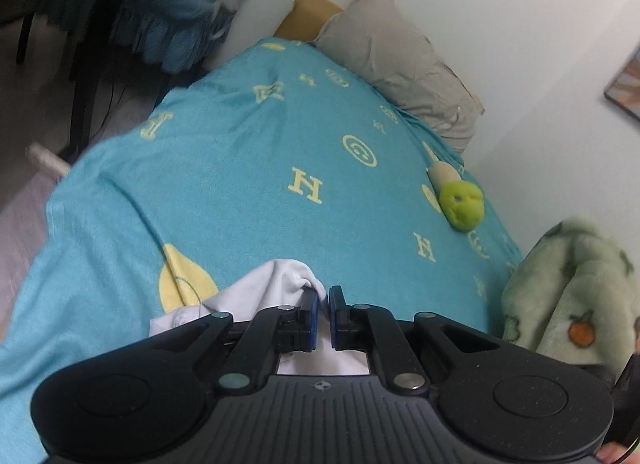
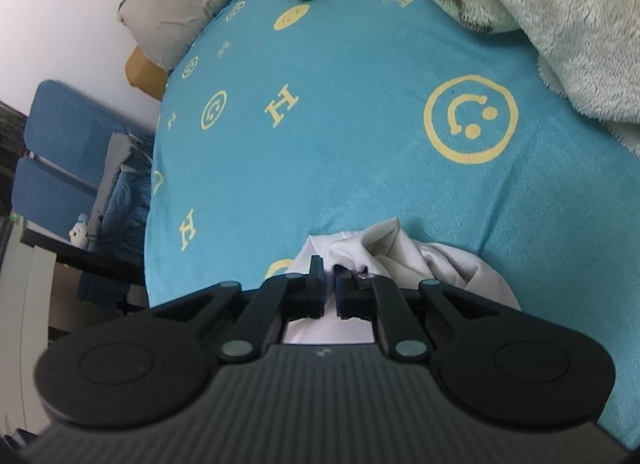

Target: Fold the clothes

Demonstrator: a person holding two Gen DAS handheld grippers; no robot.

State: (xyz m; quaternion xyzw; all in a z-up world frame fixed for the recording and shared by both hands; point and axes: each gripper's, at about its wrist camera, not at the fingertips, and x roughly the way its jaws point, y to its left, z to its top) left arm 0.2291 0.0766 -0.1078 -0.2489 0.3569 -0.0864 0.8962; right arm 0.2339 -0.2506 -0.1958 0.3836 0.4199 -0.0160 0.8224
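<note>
Where the left gripper points, a white garment lies bunched on the blue bedsheet, and most of it hides under the black body of the tool. Its two pads stand a little apart; cloth touches the left pad, but I cannot tell if it is pinched. On the right wrist view, the right gripper sits over the same white garment (crumpled, so its shape is hard to read). A thin gap shows between its pads too, and cloth folds over the right one. A green plush toy, a grey pillow and a fluffy blanket lie farther off, the blanket cut off at the edge.
</note>
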